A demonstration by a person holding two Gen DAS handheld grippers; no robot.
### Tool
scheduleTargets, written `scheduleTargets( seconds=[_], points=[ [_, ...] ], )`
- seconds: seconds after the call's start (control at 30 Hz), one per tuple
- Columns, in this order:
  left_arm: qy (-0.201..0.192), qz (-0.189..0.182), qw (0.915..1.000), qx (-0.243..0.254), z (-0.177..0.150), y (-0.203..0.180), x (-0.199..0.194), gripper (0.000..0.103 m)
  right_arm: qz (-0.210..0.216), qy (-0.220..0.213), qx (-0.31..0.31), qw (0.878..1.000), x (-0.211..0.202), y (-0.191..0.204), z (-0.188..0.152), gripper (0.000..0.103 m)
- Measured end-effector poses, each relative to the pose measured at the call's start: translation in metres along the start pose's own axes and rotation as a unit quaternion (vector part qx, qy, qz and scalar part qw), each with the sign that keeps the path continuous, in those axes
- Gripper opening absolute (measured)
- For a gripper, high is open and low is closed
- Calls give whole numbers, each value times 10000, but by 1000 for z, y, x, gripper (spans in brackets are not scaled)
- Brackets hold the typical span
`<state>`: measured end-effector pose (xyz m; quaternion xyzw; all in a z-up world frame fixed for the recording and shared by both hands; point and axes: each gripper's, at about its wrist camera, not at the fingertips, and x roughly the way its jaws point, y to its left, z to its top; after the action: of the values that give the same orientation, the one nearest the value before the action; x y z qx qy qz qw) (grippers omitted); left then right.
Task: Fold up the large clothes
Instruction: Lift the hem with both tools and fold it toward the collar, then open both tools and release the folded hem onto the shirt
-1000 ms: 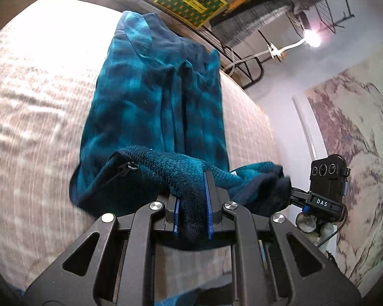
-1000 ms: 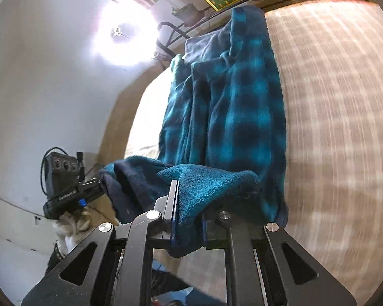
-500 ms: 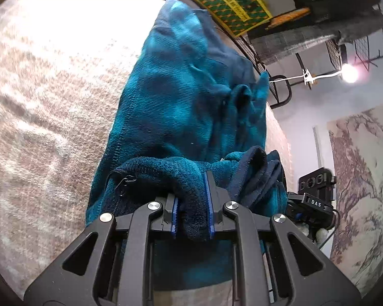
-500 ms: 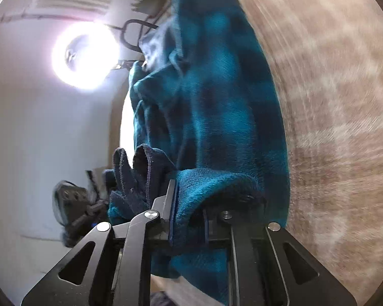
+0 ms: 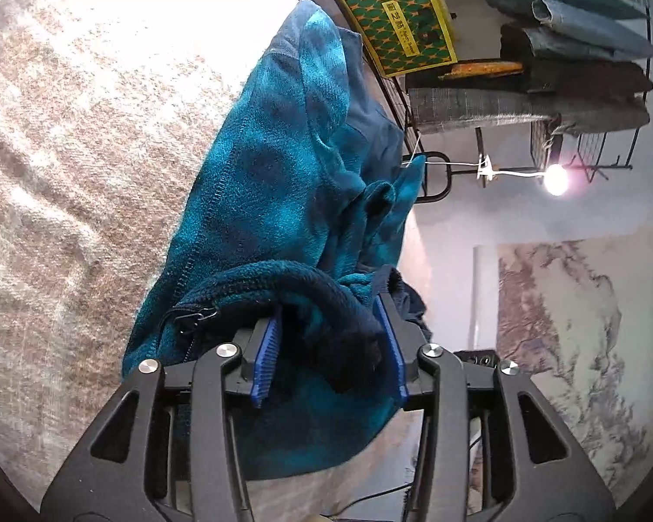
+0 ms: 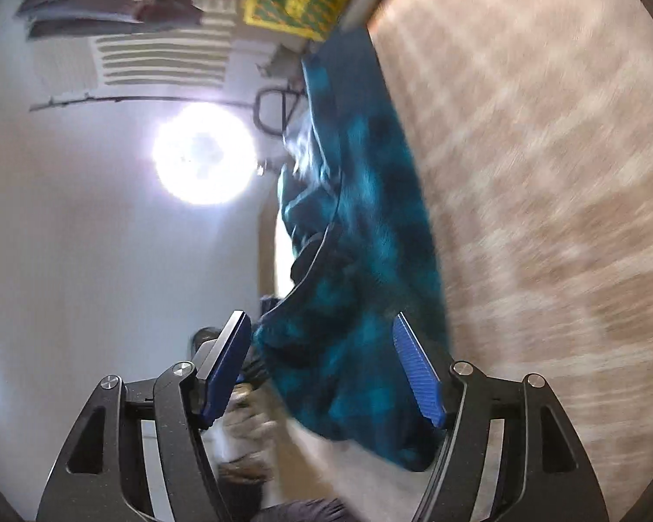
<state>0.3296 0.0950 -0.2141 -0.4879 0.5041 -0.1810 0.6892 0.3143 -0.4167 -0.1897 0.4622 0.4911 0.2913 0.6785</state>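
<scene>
A teal and dark-blue plaid fleece jacket [image 5: 283, 182] with a zipper lies lengthwise on the beige checked bed cover [image 5: 74, 165]. Its near hem is folded over onto its body. My left gripper [image 5: 331, 330] is open, with the folded hem lying loose between its blue pads. My right gripper [image 6: 322, 339] is open wide, and the jacket [image 6: 361, 226] lies between and beyond its pads, not clamped. The right wrist view is blurred by motion.
A yellow-green patterned box [image 5: 400, 26] and a rack of folded clothes [image 5: 544, 82] stand past the far end of the bed. A bright lamp [image 5: 555, 180] shines there. A wall hanging [image 5: 566, 326] is at the right. The bed cover [image 6: 544, 174] stretches to the right of the jacket.
Both grippers carried the jacket's hem forward over its body, then opened and let the fabric go. The jacket now lies folded shorter.
</scene>
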Motion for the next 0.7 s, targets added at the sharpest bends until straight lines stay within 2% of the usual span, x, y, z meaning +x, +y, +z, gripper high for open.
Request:
scheduleTargets(
  seconds=[0.03,0.07,0.17,0.23,0.27,0.37,0.4,0.47,0.53,0.6,0.63,0.67,0.7],
  points=[
    [-28,-47,10000,-9,1,-1,-3,56,-221,-58,-280,9993,-3,6,-3,68],
    [-93,-46,9999,10,1,-2,-6,60,-386,-46,-487,9981,0,11,-6,68],
    [-298,-110,9994,134,4,-8,-21,60,-1125,-104,-1325,9847,16,30,-18,65],
    [-490,63,9972,563,1,-18,-32,60,-1395,-78,-1770,9742,29,38,-23,65],
    [-594,365,9924,1015,-3,-27,-37,60,-1504,-57,-1959,9690,33,40,-26,65],
    [-625,1268,9700,1979,-13,-38,-34,60,-1935,-6,-2566,9470,52,47,-31,65],
    [-582,1408,9654,2115,-17,-37,-29,60,-2114,-9,-2737,9383,60,49,-31,65],
    [-548,1673,9547,2401,-23,-36,-19,60,-2296,3,-2861,9303,70,49,-28,65],
    [-554,1976,9344,2912,-31,-40,-4,60,-2419,-30,-2974,9236,80,48,-25,65],
    [-532,2259,9075,3501,-40,-48,15,60,-2480,-31,-3040,9198,83,48,-24,64],
    [-505,2294,9001,3669,-41,-50,23,60,-2515,-15,-3091,9172,86,48,-23,61],
    [-475,2331,8948,3777,-42,-51,32,60,-2527,20,-3115,9160,90,48,-21,44],
    [-465,2342,8936,3802,-42,-51,39,57,-2564,89,-3135,9143,93,49,-22,26]
  ],
)
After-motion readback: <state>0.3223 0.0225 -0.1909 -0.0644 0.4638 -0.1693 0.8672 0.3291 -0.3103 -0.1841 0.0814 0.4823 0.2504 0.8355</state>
